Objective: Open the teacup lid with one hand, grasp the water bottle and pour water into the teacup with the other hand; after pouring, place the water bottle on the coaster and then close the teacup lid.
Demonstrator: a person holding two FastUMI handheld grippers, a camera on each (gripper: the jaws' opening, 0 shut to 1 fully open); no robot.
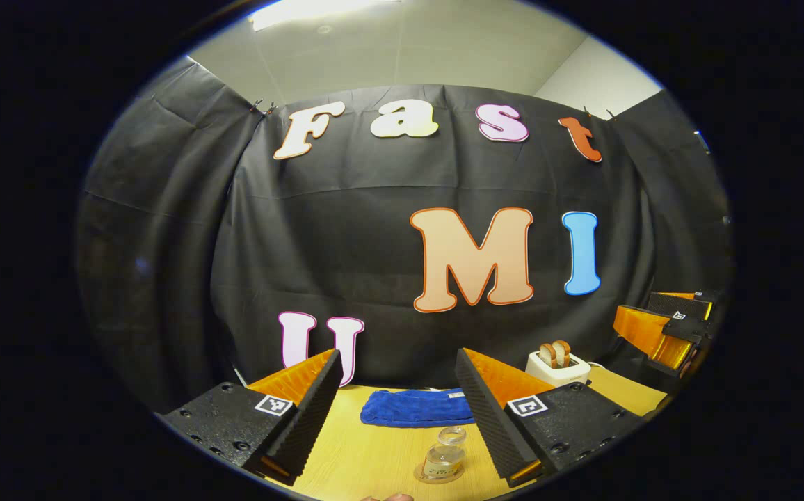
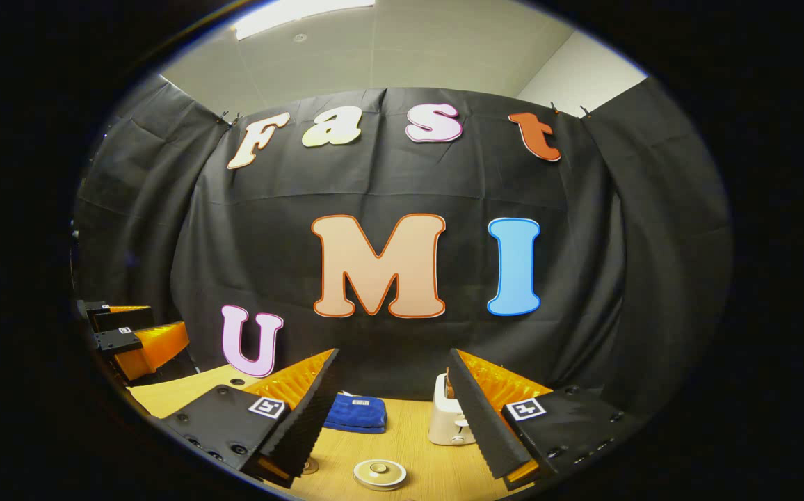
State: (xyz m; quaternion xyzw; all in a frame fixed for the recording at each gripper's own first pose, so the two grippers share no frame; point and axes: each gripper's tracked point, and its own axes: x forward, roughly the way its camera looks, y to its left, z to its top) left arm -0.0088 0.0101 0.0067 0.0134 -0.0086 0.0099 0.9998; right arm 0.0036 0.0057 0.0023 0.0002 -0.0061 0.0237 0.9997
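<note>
In the left gripper view a small clear water bottle (image 1: 444, 456) stands upright on a round tan coaster (image 1: 421, 475) on the wooden table. My left gripper (image 1: 398, 352) hovers above and in front of it, open, nothing between its fingers. In the right gripper view a round pale teacup (image 2: 380, 474) with its knobbed lid on sits low on the table. My right gripper (image 2: 394, 352) is raised above it, open and empty. Each gripper also appears off to the side in the other's view: the right gripper (image 1: 666, 323) and the left gripper (image 2: 131, 334), both held in the air.
A folded blue towel (image 1: 416, 408) (image 2: 356, 412) lies at the back of the table (image 1: 367, 459) against the black cloth wall. A white toaster (image 1: 558, 367) (image 2: 449, 421) with bread slices stands to its right. A small round disc (image 2: 309, 465) shows beside the left finger.
</note>
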